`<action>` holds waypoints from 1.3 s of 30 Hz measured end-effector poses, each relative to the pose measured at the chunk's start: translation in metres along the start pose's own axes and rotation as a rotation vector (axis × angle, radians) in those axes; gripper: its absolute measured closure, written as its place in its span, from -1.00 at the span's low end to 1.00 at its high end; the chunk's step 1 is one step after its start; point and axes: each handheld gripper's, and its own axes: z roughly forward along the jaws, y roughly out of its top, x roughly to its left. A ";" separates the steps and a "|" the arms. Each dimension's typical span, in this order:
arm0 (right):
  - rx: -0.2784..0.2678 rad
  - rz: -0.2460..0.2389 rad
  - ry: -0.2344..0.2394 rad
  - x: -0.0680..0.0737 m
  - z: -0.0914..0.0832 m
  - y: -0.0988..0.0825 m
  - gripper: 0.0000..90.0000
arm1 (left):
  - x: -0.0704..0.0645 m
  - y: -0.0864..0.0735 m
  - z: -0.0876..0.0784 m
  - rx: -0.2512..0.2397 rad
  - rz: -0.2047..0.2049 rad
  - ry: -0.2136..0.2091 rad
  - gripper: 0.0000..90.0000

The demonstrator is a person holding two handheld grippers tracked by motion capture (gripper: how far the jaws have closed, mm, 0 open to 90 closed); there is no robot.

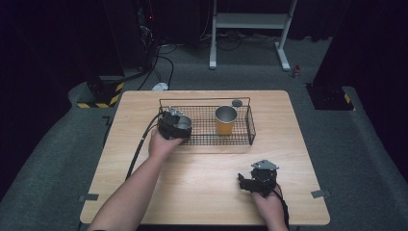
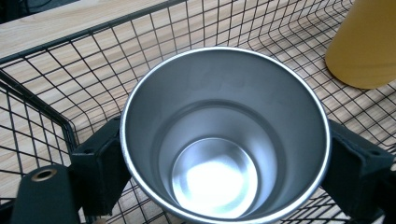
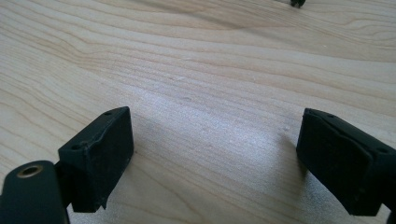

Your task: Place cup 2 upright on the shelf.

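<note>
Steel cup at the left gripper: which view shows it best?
The left gripper view: the steel cup sits large between the jaws inside the wire basket, interior visible. The high view shows it small and half hidden; the right gripper view shows bare table.

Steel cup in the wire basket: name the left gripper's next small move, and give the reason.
Probably lift the left gripper clear. The steel cup stands upright in the wire basket beside the yellow cup, with a jaw on either side of it, so it looks already placed.

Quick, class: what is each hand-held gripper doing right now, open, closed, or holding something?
Left hand-held gripper: jaws either side of the steel cup in the wire basket; whether they press it cannot be told.
Right hand-held gripper: open, holding nothing, over the table.
</note>
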 end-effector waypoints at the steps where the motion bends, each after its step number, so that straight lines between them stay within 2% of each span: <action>1: 0.000 0.001 0.000 0.000 0.000 0.000 -0.75 | 0.000 0.000 0.000 0.002 0.003 -0.001 -0.67; 8: 0.000 0.001 0.000 0.000 0.000 0.000 -0.75 | 0.001 0.001 0.000 -0.008 -0.005 0.002 -0.65; 13: 0.000 0.000 0.000 0.000 0.000 0.000 -0.75 | 0.002 0.002 0.001 -0.027 -0.035 0.000 -0.63; 16: 0.000 0.000 0.000 0.000 0.000 0.000 -0.75 | 0.003 0.005 0.002 -0.037 -0.032 0.006 -0.59; 20: 0.000 0.001 0.001 0.000 0.000 0.000 -0.75 | 0.000 0.008 0.005 -0.043 -0.050 0.003 -0.58; 23: -0.001 -0.005 0.003 0.000 0.000 0.000 -0.75 | -0.002 0.011 0.007 -0.047 -0.041 0.006 -0.58; 27: -0.001 -0.007 0.004 0.000 0.000 0.000 -0.75 | -0.005 0.012 0.009 -0.048 -0.053 0.010 -0.58; 39: -0.002 -0.006 0.005 0.000 0.000 0.000 -0.75 | -0.004 0.010 0.008 -0.021 -0.021 0.014 -0.62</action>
